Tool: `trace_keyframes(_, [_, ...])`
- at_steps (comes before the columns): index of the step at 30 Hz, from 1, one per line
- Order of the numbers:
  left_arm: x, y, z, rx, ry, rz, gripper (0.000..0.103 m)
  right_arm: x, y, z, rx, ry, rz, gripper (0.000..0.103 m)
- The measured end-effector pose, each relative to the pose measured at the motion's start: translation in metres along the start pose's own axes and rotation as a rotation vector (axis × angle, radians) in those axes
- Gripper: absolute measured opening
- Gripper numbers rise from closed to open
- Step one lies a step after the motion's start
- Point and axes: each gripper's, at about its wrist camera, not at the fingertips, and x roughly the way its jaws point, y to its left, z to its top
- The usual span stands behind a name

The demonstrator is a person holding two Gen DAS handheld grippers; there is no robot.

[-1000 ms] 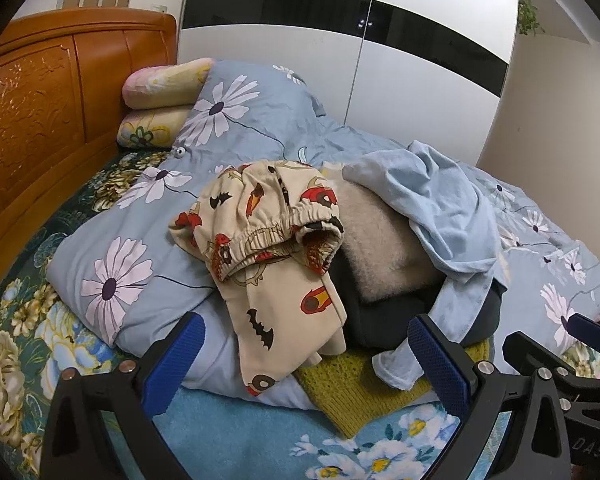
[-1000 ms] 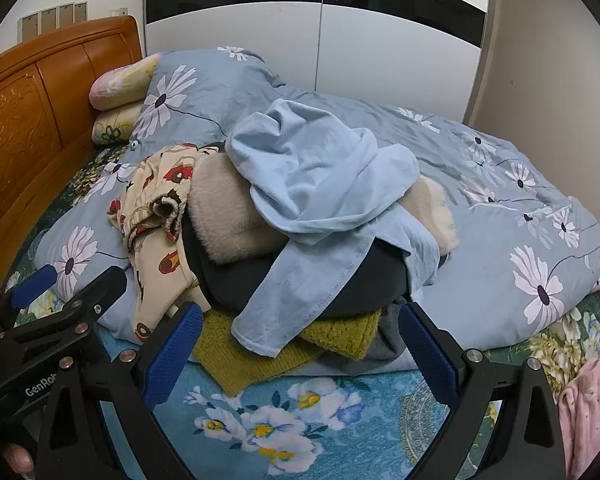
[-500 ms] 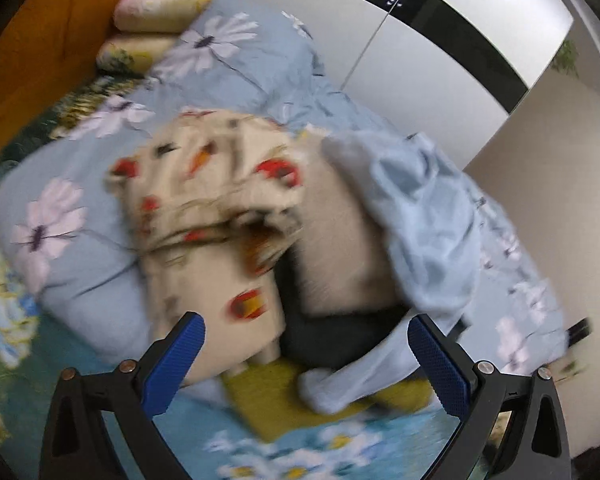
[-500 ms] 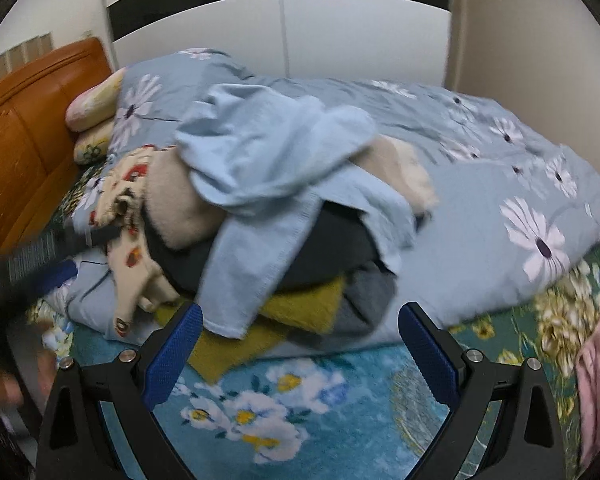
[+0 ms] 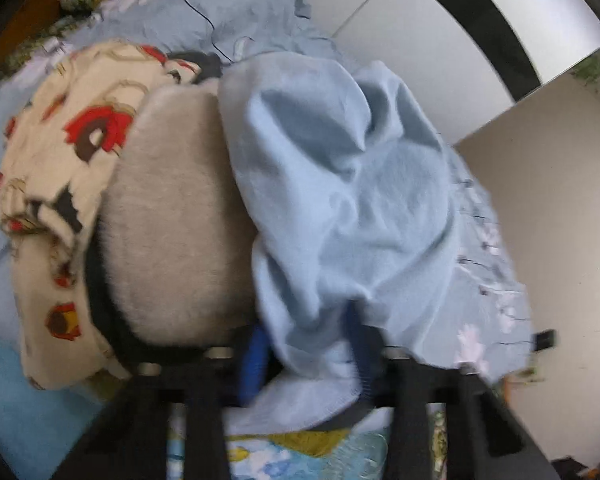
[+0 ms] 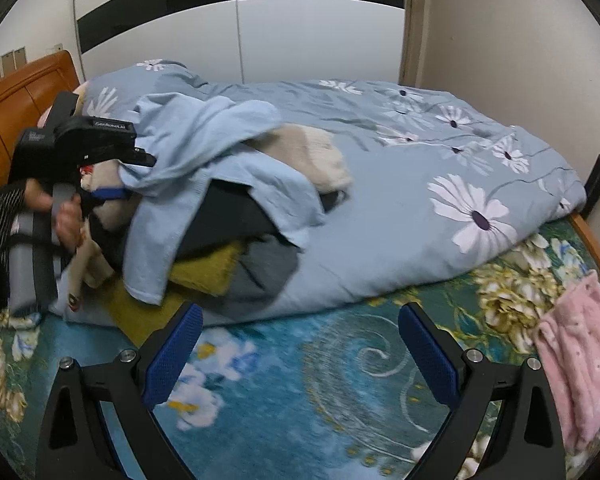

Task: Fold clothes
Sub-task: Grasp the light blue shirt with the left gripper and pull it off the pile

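- My left gripper (image 5: 306, 354) has its jaws clenched on the light blue garment (image 5: 340, 184).
- My right gripper (image 6: 300, 354) is released.
- The clothes pile (image 6: 228, 216) on the bed's (image 6: 340, 360) near edge lies unfolded.

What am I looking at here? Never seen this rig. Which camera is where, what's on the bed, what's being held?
No robot arm: a person holds a two-finger gripper in each hand, and each has a fisheye camera looking out along its fingers.

Left wrist view: the left gripper is pushed into a pile of clothes, its blue pads closed on a fold of the light blue garment. Beside that lie a grey fuzzy garment and a cream printed one.

Right wrist view: the right gripper is open and empty above the floral bedsheet. It also shows the left gripper, the blue duvet and a pink garment.
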Motion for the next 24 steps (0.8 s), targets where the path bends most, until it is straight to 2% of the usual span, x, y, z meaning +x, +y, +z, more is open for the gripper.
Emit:
trace_keyframes(1, [-0.003, -0.003, -0.001, 0.011, -0.013, 0.009, 0.005, -0.002, -0.004, -0.002, 0.001, 0.0, -0.005, 0.099])
trace_keyframes(3, [-0.021, -0.011, -0.005, 0.048, -0.062, -0.02, 0.005, -0.01, -0.014, -0.005, 0.011, -0.007, -0.018, 0.099])
trace_keyframes(7, [-0.078, -0.027, -0.011, 0.162, -0.186, -0.113, 0.004, -0.027, -0.03, -0.008, 0.058, -0.027, -0.026, 0.099])
trace_keyframes(12, [-0.191, -0.014, -0.017, 0.267, -0.355, -0.211, 0.004, -0.049, -0.037, -0.011, 0.101, -0.059, -0.019, 0.099])
trace_keyframes(20, [-0.373, 0.011, -0.031, 0.438, -0.619, -0.337, 0.004, -0.093, -0.016, -0.015, 0.088, -0.134, 0.019, 0.099])
trace_keyframes(24, [-0.43, 0.022, -0.061, 0.579, -0.651, -0.318, 0.004, -0.111, 0.0, -0.019, 0.075, -0.166, 0.059, 0.099])
